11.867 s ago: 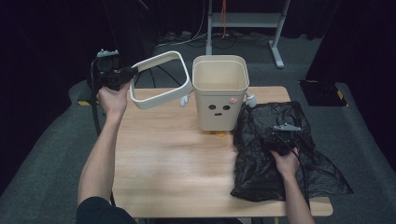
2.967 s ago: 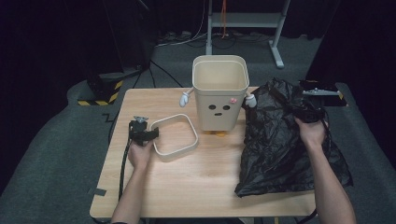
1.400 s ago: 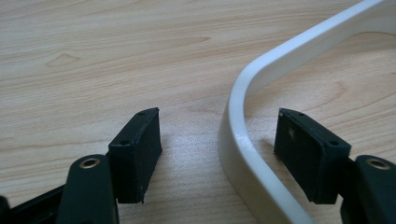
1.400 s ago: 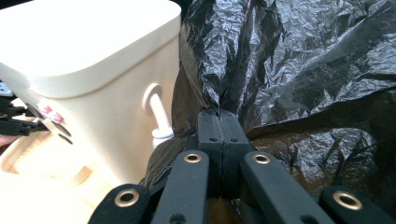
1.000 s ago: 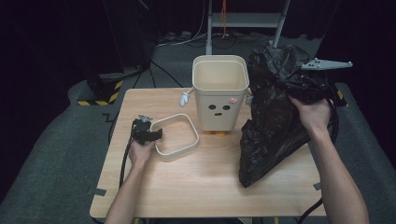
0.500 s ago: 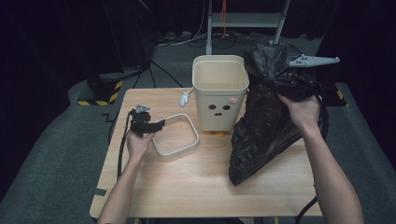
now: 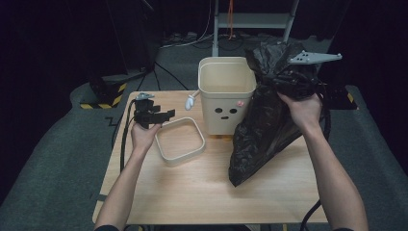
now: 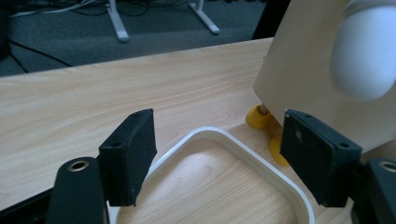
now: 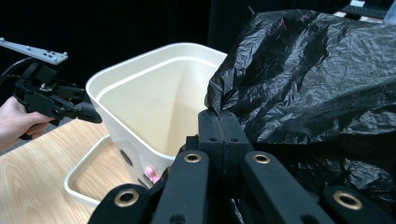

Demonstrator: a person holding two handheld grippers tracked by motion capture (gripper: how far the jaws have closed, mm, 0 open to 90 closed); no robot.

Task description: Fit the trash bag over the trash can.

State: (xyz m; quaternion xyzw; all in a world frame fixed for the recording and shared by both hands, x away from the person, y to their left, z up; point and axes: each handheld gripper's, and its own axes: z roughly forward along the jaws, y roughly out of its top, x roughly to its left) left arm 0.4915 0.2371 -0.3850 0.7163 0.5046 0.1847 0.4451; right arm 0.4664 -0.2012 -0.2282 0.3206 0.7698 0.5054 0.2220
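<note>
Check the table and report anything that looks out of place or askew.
The bin's rim ring is off the cream bin, lying flat on the table beside it, below the open left claw. The black bag hangs crumpled from the shut right claw, not yet in the bin. Nothing is spilled or damaged.

High view down over table (image 7: 202, 192); both claw views close, sharing bin (image 9: 154, 107).
</note>
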